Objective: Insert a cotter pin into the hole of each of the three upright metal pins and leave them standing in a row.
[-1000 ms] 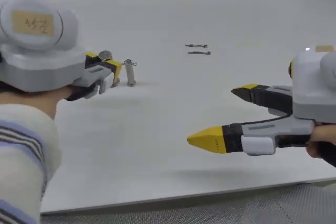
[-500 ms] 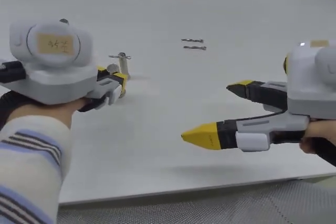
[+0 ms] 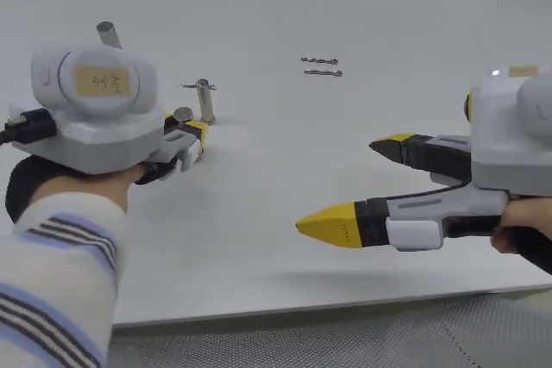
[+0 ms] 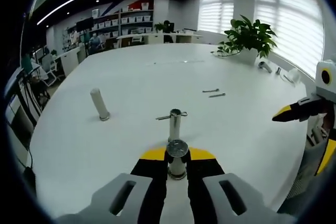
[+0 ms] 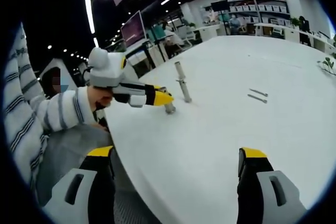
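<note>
Steel metal pin point(image 4: 177, 153) stands upright, clamped in the left hand-held gripper point(image 3: 191, 131). Two loose cotter pins point(image 3: 323, 72) lie flat on the white tabletop point(image 3: 259, 239), long axes crosswise, ahead of the right hand-held gripper point(image 3: 338, 185), which is nearer and gapes empty.

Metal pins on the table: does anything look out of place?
Nothing looks damaged or spilled. One bare pin stands apart from the cottered pin and the held pin in the left gripper.
</note>
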### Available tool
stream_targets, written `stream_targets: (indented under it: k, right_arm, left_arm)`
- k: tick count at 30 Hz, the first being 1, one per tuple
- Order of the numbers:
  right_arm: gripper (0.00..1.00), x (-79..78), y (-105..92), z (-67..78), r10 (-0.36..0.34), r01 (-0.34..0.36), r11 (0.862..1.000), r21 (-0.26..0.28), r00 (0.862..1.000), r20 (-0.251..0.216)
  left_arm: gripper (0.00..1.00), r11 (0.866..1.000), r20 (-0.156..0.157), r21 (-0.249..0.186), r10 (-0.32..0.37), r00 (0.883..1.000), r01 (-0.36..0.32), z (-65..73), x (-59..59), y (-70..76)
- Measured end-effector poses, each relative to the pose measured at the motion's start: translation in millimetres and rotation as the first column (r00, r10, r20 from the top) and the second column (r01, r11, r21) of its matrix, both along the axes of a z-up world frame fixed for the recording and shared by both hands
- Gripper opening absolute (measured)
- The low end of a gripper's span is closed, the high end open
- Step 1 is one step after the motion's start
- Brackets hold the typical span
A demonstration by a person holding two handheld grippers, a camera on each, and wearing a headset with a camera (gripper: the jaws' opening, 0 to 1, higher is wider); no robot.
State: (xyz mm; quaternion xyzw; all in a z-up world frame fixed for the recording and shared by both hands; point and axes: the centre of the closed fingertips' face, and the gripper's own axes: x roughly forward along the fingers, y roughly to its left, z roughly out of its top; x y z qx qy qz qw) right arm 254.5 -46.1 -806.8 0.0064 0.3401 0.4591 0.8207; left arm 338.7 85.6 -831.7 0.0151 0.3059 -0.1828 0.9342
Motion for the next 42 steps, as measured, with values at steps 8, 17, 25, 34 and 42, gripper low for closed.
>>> stream_targets:
  k: [8, 17, 25, 34, 42]
  right_arm:
    - [0.99, 1.2, 0.4, 0.4, 0.015, -0.015, 1.0, -0.015, 1.0, 0.012]
    - [0.98, 1.3, -3.6, 1.0, 0.013, -0.013, 1.0, -0.017, 1.0, 0.01]
    - [0.98, 2.8, -5.5, 2.5, 0.021, -0.02, 0.999, -0.024, 1.0, 0.016]
    - [0.98, 5.7, -6.1, 4.4, 0.054, -0.054, 0.998, -0.031, 0.998, 0.009]
    - [0.98, 13.0, -11.7, 5.9, 0.083, -0.081, 0.994, -0.074, 0.996, 0.019]
  left_arm:
    - [0.12, 1.0, -0.017, -0.019, 0.02, 1.0, -0.02, 0.3, -4.5, 0.4]
    - [0.13, 0.996, 0.006, 0.077, -0.045, 0.999, 0.045, 5.5, -7.6, -1.2]
    - [0.52, 0.989, -0.002, 0.103, -0.105, 0.994, 0.105, 7.8, -9.4, 5.8]
    - [1.0, 0.973, 0.052, 0.034, -0.229, 0.972, 0.228, 29.9, -21.6, 17.1]
    - [1.0, 0.944, 0.059, -0.008, -0.328, 0.943, 0.329, 38.5, -41.1, 18.8]
